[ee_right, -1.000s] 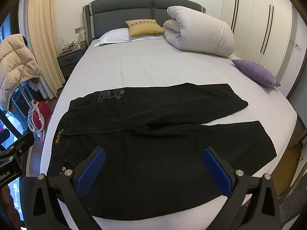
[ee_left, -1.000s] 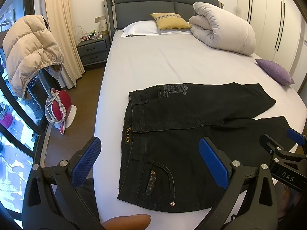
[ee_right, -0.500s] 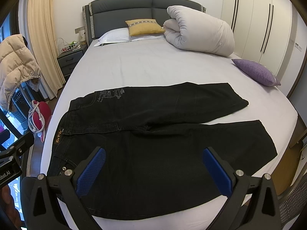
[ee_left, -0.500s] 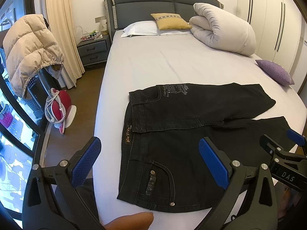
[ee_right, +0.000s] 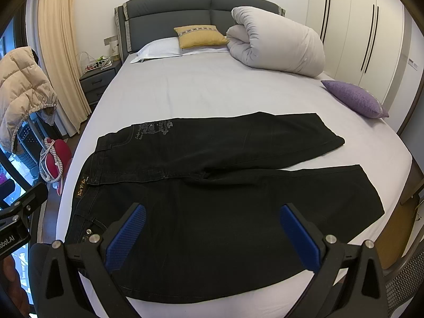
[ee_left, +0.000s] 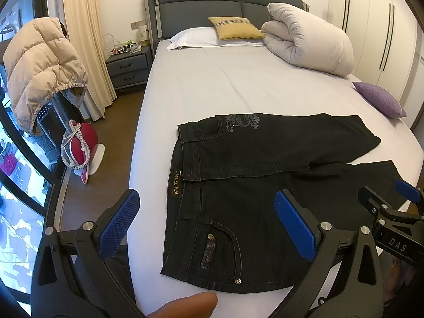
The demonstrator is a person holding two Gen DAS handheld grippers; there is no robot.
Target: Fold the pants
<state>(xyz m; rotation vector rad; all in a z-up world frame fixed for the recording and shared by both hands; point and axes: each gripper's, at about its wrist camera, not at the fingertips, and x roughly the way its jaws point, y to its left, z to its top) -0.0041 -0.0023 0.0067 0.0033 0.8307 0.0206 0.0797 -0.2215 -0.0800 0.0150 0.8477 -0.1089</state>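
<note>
Black denim pants lie flat on the near part of the bed, waistband to the left, both legs running right; they also show in the right wrist view. The far leg has grey print near the waist. My left gripper is open and empty, held above the waistband end. My right gripper is open and empty, held above the near leg. The right gripper's tip shows at the right edge of the left wrist view.
The bed has a pale sheet, a rolled white duvet, a yellow cushion, a white pillow and a purple cushion. A nightstand, a hanging beige jacket and a red iron stand to the left.
</note>
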